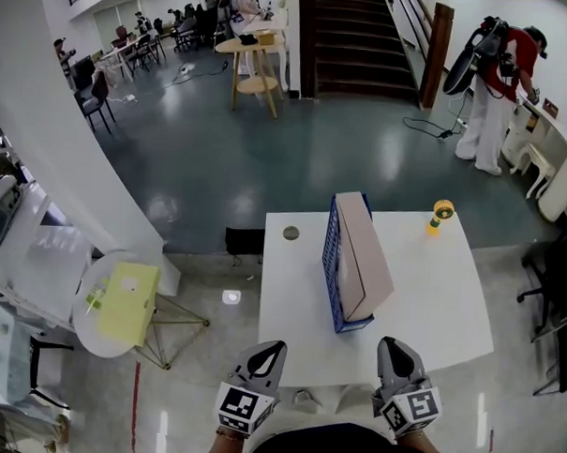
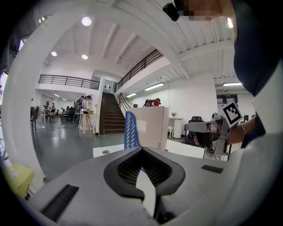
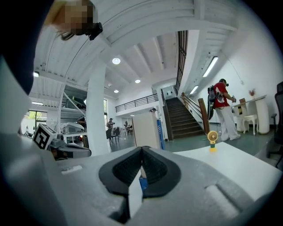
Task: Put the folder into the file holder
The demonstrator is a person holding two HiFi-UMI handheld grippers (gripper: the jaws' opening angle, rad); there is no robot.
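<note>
While the folder (image 1: 363, 260) stands in the holder (image 1: 331, 253), the left gripper (image 1: 272, 349) and right gripper (image 1: 392, 348) hang well short of it, jaws closed, empty.

yel. object (image 1: 442, 216) on wht table (image 1: 430, 302), stairs (image 1: 357, 41)

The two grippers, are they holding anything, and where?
Nothing is held. The left gripper and the right gripper are both shut and empty. The folder stands in the blue file holder.
</note>
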